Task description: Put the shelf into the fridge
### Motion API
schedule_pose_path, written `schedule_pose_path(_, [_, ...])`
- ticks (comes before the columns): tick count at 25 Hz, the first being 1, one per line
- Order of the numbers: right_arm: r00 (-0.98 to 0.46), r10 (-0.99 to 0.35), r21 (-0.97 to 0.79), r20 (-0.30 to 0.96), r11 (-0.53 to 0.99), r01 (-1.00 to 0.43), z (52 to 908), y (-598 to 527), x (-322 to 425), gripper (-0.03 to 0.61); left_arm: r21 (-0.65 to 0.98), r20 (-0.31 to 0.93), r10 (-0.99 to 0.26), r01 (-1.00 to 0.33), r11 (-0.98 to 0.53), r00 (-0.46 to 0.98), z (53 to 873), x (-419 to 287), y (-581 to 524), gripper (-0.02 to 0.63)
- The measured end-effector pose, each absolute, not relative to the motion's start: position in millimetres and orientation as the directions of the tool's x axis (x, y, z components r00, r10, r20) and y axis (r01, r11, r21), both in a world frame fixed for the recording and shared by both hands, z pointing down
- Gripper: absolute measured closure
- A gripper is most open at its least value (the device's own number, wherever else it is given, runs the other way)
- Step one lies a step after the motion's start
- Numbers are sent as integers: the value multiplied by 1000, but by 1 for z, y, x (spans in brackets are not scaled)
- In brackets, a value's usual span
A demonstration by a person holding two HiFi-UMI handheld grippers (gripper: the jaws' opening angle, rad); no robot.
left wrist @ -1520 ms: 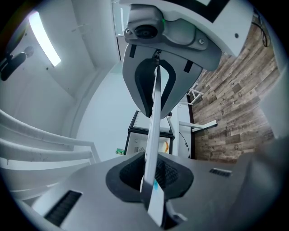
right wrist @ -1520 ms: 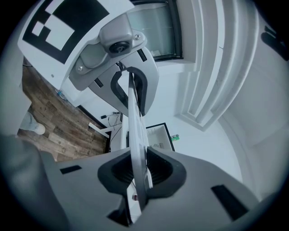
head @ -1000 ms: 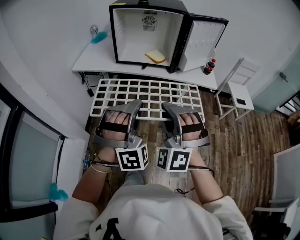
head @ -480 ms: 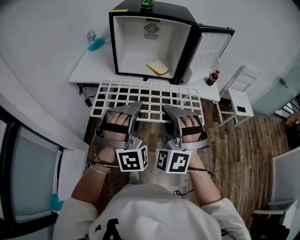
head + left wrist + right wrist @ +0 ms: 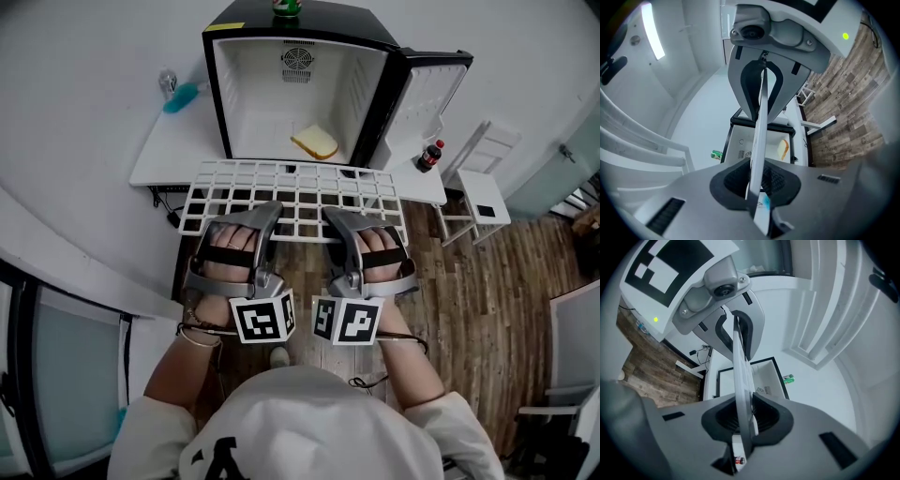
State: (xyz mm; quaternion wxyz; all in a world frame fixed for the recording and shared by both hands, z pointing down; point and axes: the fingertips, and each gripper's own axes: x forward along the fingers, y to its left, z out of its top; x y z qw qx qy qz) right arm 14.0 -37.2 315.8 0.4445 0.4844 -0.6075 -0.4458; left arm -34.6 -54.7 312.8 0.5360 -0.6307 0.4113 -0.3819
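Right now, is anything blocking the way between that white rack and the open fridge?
Nothing visible stands between them. The shelf, in the left gripper and right gripper, faces the fridge, its door swung open rightward. Only a bread slice lies on the fridge floor, likely below the shelf's place.

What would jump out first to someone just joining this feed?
The white wire shelf, clamped at its near edge by the left gripper and right gripper, hangs just in front of the open fridge. A slice of bread lies on the fridge floor, right of centre.
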Motion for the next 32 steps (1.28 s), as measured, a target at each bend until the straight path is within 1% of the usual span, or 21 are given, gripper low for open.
schedule_pose_path(12, [-133, -984, 972, 116, 140, -188, 315, -64, 10, 517, -989, 44, -924, -114, -94, 379, 312, -38, -83, 577])
schedule_pose_path(32, [-110, -989, 978, 96, 114, -173, 307, -99, 8, 518, -989, 11, -910, -132, -71, 414, 304, -38, -121, 577])
